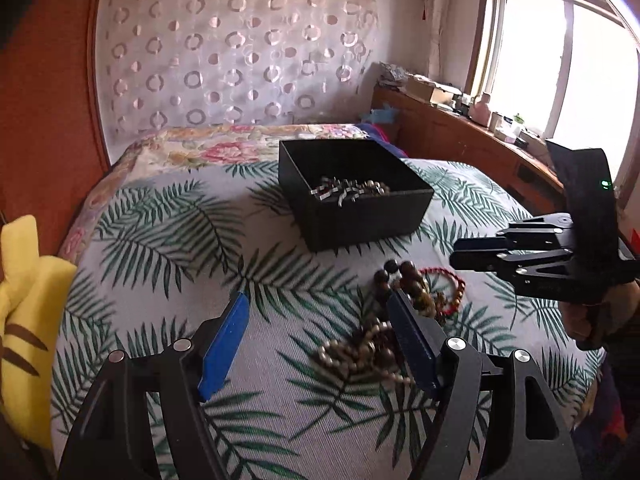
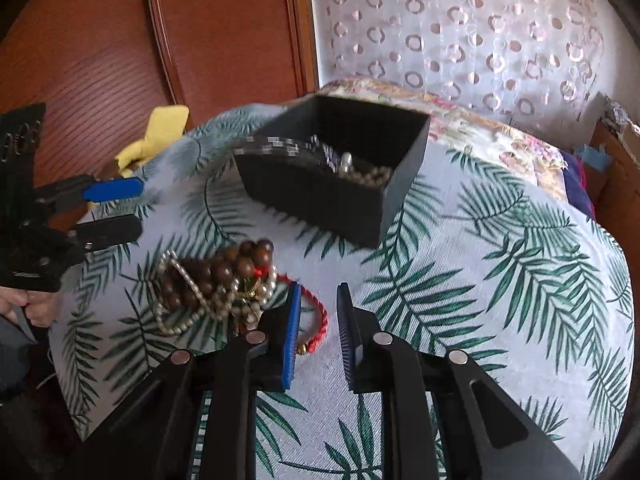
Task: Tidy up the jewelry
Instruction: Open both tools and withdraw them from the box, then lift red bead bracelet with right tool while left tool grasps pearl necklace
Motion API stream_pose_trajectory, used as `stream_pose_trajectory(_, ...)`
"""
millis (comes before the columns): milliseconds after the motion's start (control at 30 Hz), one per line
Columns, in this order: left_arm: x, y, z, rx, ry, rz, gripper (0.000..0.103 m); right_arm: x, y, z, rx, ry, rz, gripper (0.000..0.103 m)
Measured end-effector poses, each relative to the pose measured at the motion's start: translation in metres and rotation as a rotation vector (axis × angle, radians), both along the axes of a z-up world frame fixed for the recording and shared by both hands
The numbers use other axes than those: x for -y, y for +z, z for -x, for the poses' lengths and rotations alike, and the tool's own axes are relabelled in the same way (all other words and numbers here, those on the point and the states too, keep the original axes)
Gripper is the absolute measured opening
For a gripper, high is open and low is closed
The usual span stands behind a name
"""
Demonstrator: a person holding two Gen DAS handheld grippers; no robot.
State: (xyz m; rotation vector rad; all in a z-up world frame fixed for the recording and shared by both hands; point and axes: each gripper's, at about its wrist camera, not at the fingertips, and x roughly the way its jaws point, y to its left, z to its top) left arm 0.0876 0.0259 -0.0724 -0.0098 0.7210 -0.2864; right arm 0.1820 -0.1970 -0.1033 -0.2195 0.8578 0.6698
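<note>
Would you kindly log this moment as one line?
box: holds jewelry | pile: on bedspread | left gripper: open | right gripper: open, over red bracelet

A bed cover (image 1: pixel 168 220) with green leaves printed on white is spread out flat. Behind it lies a blanket (image 1: pixel 208 146) with pink and red flowers. A yellow soft toy (image 1: pixel 24 320) with brown stripes sits at the left edge of the bed. A thin white curtain (image 1: pixel 236 48) with pink rings hangs at the back. Beside it stands a big brown wooden door (image 2: pixel 120 40). On the right, a bright window (image 1: pixel 560 68) lets in light. Under the window runs a long wooden shelf (image 1: pixel 452 128) with small boxes and bottles on top, too small to tell apart.
</note>
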Motion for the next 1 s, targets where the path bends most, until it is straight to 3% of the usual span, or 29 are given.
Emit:
stream_pose_trajectory(267,-0.005,-0.011,0.011,-0.032,0.003,-0.002,0.069,-0.01,-0.015,-0.001,0.01,0.016,0.076,0.019)
stream_pose_trajectory(333,-0.004,-0.014,0.015,-0.043,-0.004,0.002,0.069,-0.011,-0.016,0.001,0.026,0.018,0.096,0.003)
stream_pose_trajectory(467,0.001,-0.017,0.022,-0.052,-0.035,0.016,0.064,-0.01,-0.014,0.011,0.047,0.031,0.115,0.002)
stream_pose_trajectory(867,0.012,-0.019,0.024,-0.06,-0.058,0.002,0.059,0.036,0.047,0.041,0.194,-0.055,-0.028,0.002)
stream_pose_trajectory(1000,0.013,-0.02,0.023,-0.07,-0.058,-0.002,0.052,0.048,0.06,0.045,0.212,-0.067,-0.054,0.002)
